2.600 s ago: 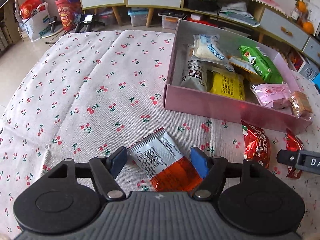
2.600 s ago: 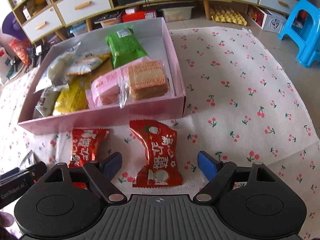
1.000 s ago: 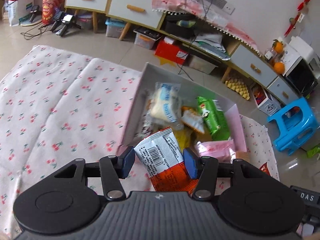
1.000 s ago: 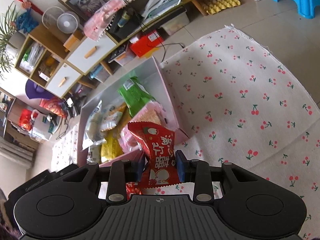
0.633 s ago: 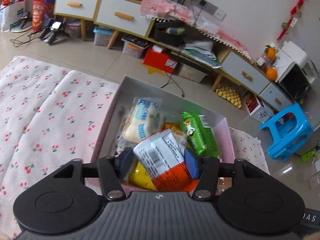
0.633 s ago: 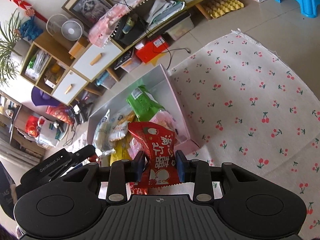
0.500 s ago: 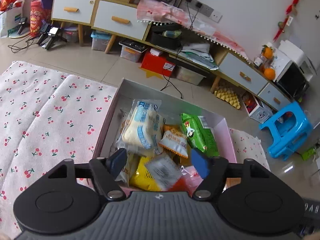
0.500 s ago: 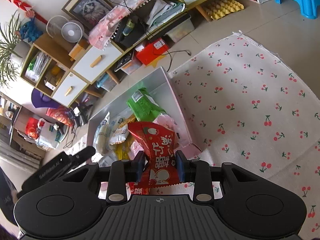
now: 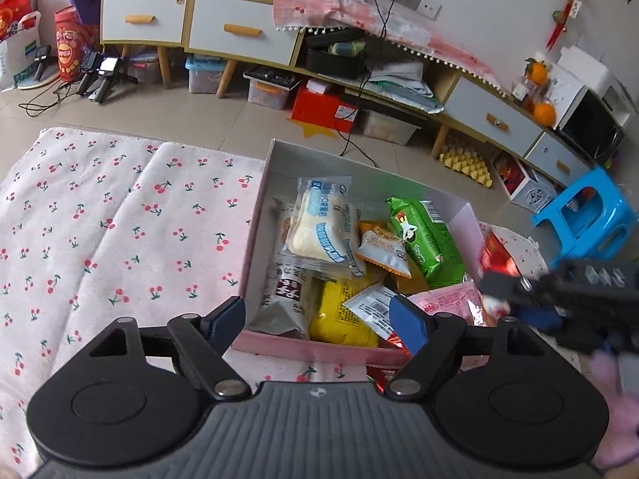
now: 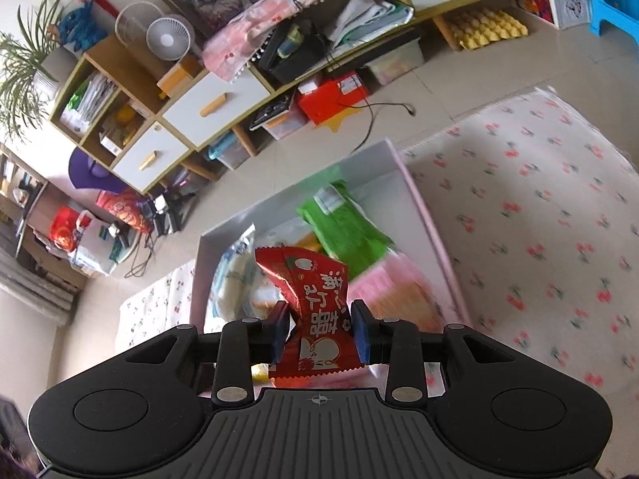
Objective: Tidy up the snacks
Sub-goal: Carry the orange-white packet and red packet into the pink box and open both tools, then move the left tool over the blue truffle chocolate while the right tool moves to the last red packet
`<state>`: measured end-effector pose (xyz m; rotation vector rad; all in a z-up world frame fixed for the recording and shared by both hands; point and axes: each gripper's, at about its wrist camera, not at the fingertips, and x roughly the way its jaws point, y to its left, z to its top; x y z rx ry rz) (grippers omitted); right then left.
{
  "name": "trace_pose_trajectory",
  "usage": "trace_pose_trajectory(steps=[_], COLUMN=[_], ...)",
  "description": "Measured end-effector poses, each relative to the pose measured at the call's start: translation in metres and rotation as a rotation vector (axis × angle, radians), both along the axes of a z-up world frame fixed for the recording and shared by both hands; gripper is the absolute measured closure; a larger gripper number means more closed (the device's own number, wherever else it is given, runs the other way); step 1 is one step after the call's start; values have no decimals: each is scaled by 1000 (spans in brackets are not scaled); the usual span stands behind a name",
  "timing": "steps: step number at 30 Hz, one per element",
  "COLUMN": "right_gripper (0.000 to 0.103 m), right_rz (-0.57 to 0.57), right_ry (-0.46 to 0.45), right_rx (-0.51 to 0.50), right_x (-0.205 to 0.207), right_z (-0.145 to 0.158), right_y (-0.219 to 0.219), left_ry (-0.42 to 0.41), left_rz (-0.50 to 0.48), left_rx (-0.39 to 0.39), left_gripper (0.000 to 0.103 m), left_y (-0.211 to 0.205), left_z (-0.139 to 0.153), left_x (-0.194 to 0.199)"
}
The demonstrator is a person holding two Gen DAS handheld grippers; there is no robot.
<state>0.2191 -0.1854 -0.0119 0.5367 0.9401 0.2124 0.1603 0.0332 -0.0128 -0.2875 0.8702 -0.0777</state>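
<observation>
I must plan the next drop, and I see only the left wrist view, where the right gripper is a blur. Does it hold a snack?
Observer: Yes. In the right wrist view the right gripper is shut on a red snack packet, pinched across its middle.
Operator: Is the packet over the pink box?
Observer: It looks so. The pink box lies below and ahead of the fingers, with its far corner in view.
Operator: Which snack is nearest to the packet's top end?
Observer: The green packet, which lies in the box just beyond that end. The view is blurred, so I cannot tell more.
</observation>
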Motion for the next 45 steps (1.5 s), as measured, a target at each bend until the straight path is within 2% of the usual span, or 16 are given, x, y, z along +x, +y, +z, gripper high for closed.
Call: trace_pose_trajectory(steps=[10, 13, 16, 21, 23, 30, 35, 39, 45], right_gripper=[67, 51, 49, 42, 38, 34, 29, 25, 24], right_rz=[21, 2, 14, 41, 39, 41, 60, 81, 115], right_ry=[-40, -39, -42, -57, -66, -89, -101, -93, -14], right_rx=[-39, -23, -27, -76, -73, -67, -73, -58, -63], right_x=[54, 57, 53, 35, 26, -4, -36, -63, -100], right_z=[0, 1, 6, 21, 28, 52, 64, 63, 43], right_y=[45, 49, 52, 52, 48, 27, 13, 3, -6], left_ry=[38, 40, 43, 46, 45, 42, 49, 48, 54], left_rz=[10, 6, -3, -5, -5, 0, -14, -31, -64], left_rx=[8, 8, 14, 18, 23, 11, 41, 57, 87], left_gripper=[25, 24, 24, 21, 21, 16, 14, 11, 10], left_y=[16, 15, 13, 10, 10, 10, 8, 5, -2], left_z=[-5, -5, -5, -3, -1, 8, 12, 15, 14], left_x=[-1, -1, -1, -5, -9, -29, -48, -65, -89])
